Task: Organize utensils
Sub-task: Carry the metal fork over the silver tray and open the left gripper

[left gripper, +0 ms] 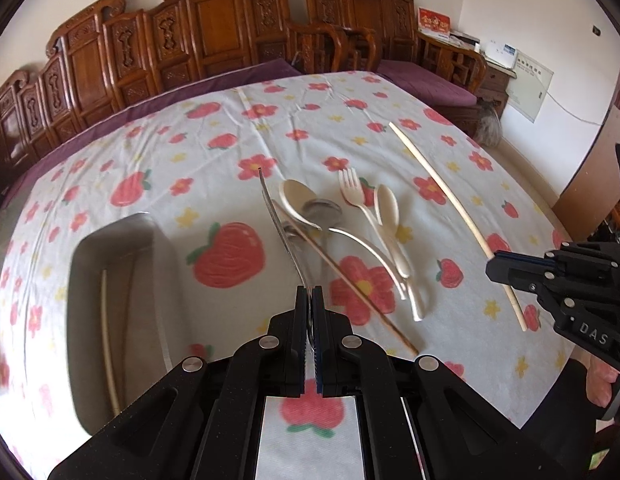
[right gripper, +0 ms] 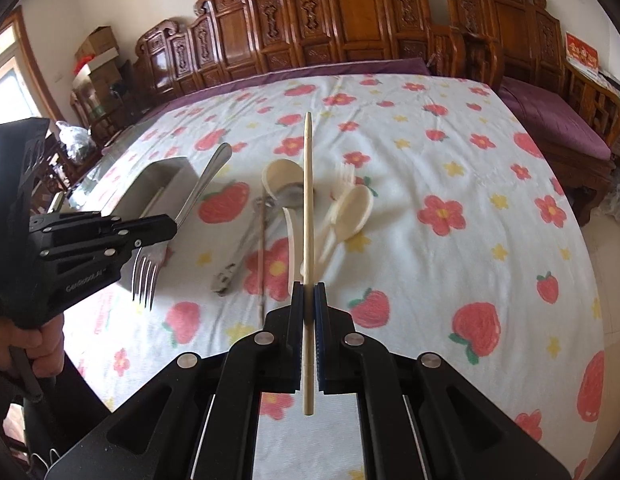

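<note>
- Left wrist view: the left gripper (left gripper: 310,296) was clamped on a metal fork (left gripper: 280,228), held above the cloth (left gripper: 190,152). A tray (left gripper: 114,300) with one chopstick (left gripper: 108,340) inside lay to its left; a cutlery pile (left gripper: 349,232) lay ahead. The right gripper (left gripper: 494,270) pinched a pale chopstick (left gripper: 441,188).
- Right wrist view: the right gripper (right gripper: 308,294) was closed on the pale chopstick (right gripper: 308,208), raised over the cutlery pile (right gripper: 286,216). The left gripper (right gripper: 172,226) held the metal fork (right gripper: 198,188), tines down, beside the tray (right gripper: 162,180).

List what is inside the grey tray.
The grey tray holds one pale chopstick lying lengthwise along its floor. The near end is hidden behind the left gripper body, so anything there cannot be seen.
</note>
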{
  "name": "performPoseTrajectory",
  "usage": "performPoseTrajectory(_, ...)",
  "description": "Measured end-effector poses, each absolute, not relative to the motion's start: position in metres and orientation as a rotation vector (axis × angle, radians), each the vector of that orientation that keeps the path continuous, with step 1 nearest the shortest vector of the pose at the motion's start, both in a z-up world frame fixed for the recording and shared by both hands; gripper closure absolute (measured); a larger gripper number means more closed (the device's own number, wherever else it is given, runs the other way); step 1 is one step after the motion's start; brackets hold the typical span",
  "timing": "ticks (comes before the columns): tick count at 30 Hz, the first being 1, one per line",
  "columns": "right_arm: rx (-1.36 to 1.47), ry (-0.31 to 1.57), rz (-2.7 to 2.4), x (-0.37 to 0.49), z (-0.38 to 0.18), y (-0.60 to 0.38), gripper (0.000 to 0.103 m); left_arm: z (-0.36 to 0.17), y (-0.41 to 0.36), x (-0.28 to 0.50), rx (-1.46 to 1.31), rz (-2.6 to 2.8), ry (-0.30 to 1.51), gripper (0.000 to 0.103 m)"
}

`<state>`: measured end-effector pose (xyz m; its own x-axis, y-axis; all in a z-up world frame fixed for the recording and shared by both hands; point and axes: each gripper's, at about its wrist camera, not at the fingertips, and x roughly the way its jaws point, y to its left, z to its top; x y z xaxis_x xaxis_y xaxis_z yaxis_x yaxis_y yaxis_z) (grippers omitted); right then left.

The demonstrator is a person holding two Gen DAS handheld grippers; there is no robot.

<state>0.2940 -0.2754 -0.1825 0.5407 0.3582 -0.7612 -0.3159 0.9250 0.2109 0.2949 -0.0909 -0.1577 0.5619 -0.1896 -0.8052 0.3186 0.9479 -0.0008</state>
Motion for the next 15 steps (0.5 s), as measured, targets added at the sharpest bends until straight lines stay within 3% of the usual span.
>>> performPoseTrajectory(15, -0.028, 0.879, 0.504, 0.289, -0.160, -0.194, 0.097, -0.140, -0.004, 0.290, 0.115, -0.199, 0.893, 0.101)
